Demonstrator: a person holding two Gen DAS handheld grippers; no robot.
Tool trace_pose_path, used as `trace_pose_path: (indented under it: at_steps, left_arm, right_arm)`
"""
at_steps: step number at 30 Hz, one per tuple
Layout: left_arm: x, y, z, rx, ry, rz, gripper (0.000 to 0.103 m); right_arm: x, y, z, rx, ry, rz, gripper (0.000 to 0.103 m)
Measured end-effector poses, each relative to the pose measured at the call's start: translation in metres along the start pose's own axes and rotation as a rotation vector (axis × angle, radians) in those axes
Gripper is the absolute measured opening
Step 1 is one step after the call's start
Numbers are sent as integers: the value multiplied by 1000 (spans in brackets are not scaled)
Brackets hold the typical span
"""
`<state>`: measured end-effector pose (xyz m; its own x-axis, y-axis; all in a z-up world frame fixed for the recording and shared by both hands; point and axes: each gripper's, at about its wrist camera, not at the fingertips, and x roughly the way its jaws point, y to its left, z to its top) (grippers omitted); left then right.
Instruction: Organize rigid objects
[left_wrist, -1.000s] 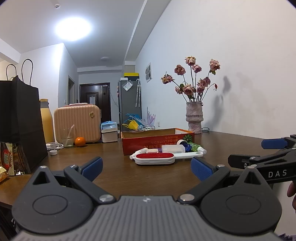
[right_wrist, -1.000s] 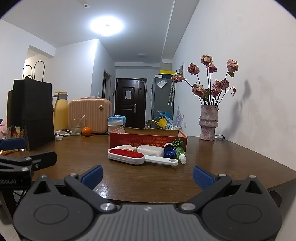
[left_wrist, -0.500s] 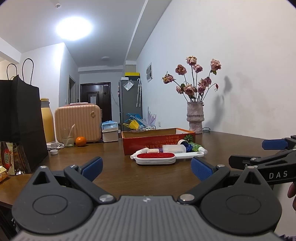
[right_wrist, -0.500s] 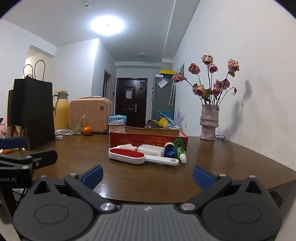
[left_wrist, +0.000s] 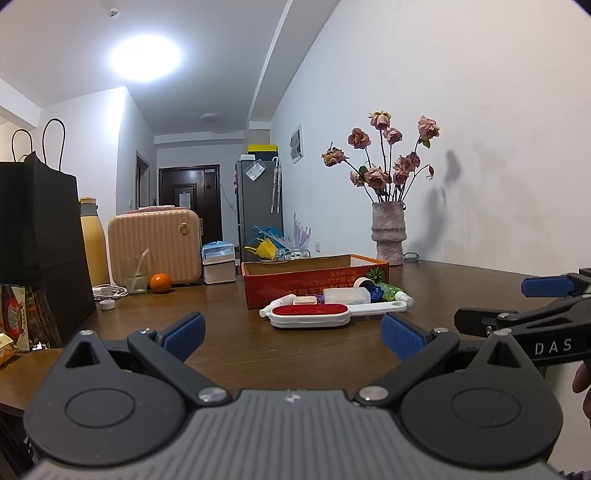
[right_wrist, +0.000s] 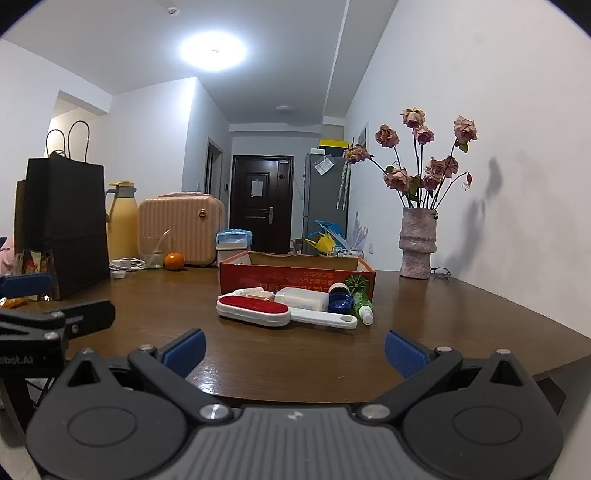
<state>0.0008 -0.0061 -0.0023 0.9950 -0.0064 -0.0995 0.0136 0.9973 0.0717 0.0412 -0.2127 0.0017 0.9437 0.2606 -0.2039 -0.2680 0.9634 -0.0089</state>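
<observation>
Left tool (left_wrist: 291, 334) and right tool (right_wrist: 294, 349): fingers spread apart, holding nothing, above the near desk (right_wrist: 461, 314) edge. Ahead lies the lint brush (right_wrist: 258, 310) among small items, just before the red box (right_wrist: 295, 275).

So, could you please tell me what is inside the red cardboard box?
The red cardboard box shows only a strip of inner wall; its front wall hides the floor, so any contents cannot be seen.

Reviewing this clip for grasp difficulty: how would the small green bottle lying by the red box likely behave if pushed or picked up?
The green bottle lies on its side on the table, so a sideways push would probably roll it. It looks small and plastic, likely light and rigid. Its round, smooth body may slip between the pads.
</observation>
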Motion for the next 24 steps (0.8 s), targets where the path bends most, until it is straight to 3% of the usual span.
trace_pose_path:
  at_steps: [24]
  left_arm:
    - [1, -2, 0, -1, 4, 0, 103]
  right_arm:
    - [-2, 2, -3, -5, 5, 6, 103]
